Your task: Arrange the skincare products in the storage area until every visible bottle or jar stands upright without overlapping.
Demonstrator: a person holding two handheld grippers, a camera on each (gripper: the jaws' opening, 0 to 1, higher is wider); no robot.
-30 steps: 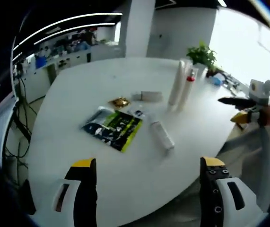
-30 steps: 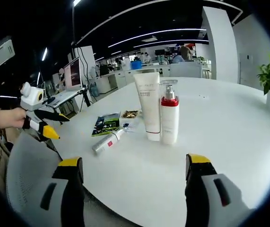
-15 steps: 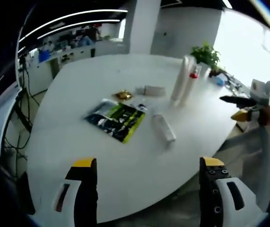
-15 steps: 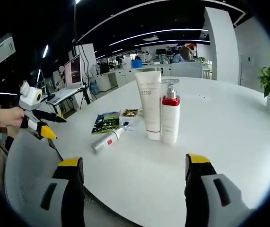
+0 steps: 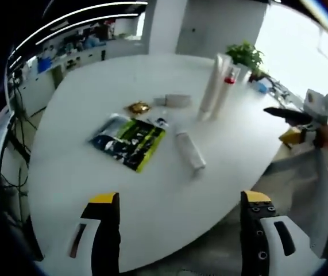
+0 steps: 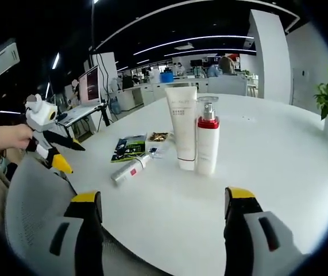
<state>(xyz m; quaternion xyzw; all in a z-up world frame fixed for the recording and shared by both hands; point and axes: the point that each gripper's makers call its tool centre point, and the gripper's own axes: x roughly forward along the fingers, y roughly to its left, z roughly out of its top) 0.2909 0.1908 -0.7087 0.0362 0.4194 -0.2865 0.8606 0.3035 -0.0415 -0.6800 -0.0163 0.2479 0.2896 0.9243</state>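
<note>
Left gripper view looks down on a white tabletop [image 5: 95, 190], with the left hand-held gripper [image 5: 175, 201] hanging above its near edge, jaws spread wide and holding nothing. A white tube [image 5: 212, 89] and a red-collared pump bottle [image 5: 227, 92] stand upright, touching side by side, near a potted plant [image 5: 245, 56]. A small tube [image 5: 189, 150] lies on its side, well apart from them. Beside it lie a green-and-black sachet [image 5: 128, 142], a gold packet [image 5: 137, 107] and what may be a flat pale box [image 5: 176, 100]; blur hides its detail.

Right gripper view shows the right hand-held gripper [image 6: 161, 207] likewise agape and empty, facing the standing pair, the fallen tube to their left.
</note>
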